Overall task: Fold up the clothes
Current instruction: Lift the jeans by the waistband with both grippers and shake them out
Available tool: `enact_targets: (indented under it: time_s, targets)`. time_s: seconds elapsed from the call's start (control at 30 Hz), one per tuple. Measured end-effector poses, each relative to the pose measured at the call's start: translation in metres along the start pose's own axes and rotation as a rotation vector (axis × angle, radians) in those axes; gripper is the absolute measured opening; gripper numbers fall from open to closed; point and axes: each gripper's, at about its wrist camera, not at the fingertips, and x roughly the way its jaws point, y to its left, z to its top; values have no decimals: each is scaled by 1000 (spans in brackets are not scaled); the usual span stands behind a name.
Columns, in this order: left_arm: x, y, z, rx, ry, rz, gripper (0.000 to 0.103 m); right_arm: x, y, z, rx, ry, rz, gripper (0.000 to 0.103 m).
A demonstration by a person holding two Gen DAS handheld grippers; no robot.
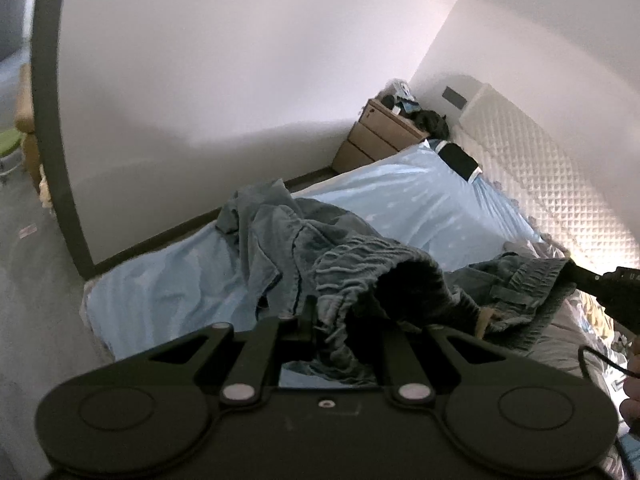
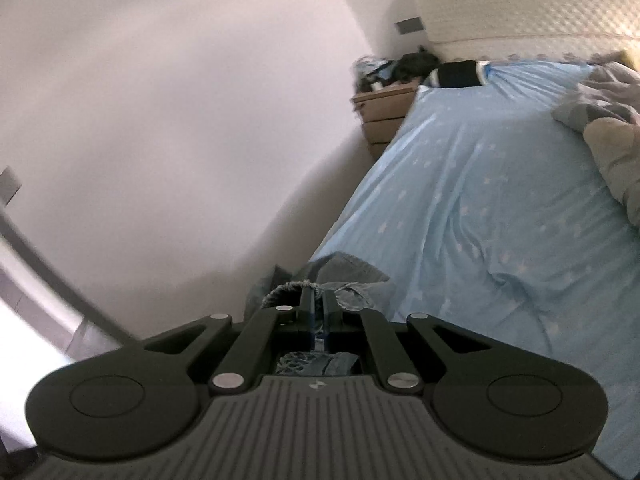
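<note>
Denim-blue garment (image 1: 304, 248), wrinkled, with a ribbed elastic waistband, hangs stretched between the two claws above the bed (image 1: 420, 204). Left claw (image 1: 320, 320) is clamped on one end of the waistband, and right claw (image 2: 319, 312) is clamped on the other. Farther back a wooden nightstand (image 1: 376, 136) stands beside the padded headboard (image 1: 560, 168).

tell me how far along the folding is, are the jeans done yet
Nothing looks folded yet. In hand: the blue denim garment hangs crumpled over the light blue bedsheet, its gathered waistband pinched in the left tongs at one end and the right tongs at the other, both shut on it. Left to do: spread it flat on the sheet, fold it, then deal with the heap at the bed's far side.
</note>
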Motion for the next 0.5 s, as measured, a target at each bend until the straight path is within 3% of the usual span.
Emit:
enact_targets:
  time_s: [0.17,0.33,0.5]
  targets:
    - [-20,-48,-64,-102,18,61,8,-28,-52,-1,-76,83,58,3]
    - [-29,-98,-107,-107,64,84,8,-46,-85,10,-156,147,63,3]
    - [-17,-141,-139,-53,128,46,8,-49,-119,23,-200,171,46,2]
